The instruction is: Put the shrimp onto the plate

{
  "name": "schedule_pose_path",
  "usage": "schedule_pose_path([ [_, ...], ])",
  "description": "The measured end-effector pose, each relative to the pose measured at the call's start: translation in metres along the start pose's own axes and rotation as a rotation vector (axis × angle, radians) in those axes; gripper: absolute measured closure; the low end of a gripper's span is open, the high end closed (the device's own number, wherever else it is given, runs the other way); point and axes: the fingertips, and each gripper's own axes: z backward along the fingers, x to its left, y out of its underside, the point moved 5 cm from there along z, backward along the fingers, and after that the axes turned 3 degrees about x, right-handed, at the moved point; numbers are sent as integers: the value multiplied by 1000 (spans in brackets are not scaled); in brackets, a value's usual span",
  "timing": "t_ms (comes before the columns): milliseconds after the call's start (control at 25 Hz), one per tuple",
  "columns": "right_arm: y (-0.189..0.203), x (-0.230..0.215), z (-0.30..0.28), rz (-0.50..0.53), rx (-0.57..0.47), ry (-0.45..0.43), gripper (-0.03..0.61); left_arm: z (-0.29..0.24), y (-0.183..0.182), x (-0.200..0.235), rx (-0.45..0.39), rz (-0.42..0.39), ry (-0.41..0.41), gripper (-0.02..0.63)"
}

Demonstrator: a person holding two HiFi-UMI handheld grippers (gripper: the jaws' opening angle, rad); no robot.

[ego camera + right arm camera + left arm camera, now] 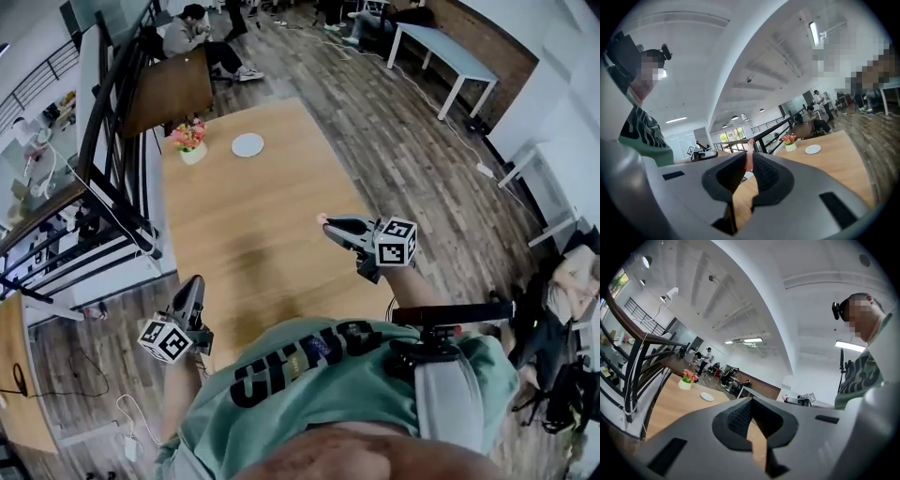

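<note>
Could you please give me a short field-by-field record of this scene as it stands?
right gripper: jaws shut on the shrimp, held above the table
shrimp: pink, pinched between the jaw tips, one end poking out
left gripper: jaws together, nothing between them, by the table's near left edge
plate: white, nothing visible on it, at the table's far end
flower pot: left of the plate, apart from it
table: wooden
task state: shrimp not yet on the plate

- Open-plan office: a seated person (192, 33) at a brown desk (173, 89), top left of head view.
- White desk (441, 47) upper right on plank floor (394, 159).
- Strip light (853, 346) on the ceiling overhead.
</note>
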Motion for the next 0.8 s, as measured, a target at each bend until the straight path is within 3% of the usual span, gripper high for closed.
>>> schedule_pose_path([
  [200, -5, -11, 10, 17, 35, 14, 531, -15, 1, 10, -15, -4, -4, 621],
  [320, -12, -53, 23, 26, 55, 0, 531, -48, -4, 11, -38, -10, -57, 622],
  [480, -10, -121, 34, -6, 57, 1, 531, -80, -16, 30, -94, 56, -130, 621],
  [640, -13, -171, 21, -15, 39, 8, 531, -109, -40, 54, -58, 7, -187, 621],
  [800, 6, -191, 1, -44, 26, 15, 531, -144, -56, 80, -11, -7, -170, 622],
])
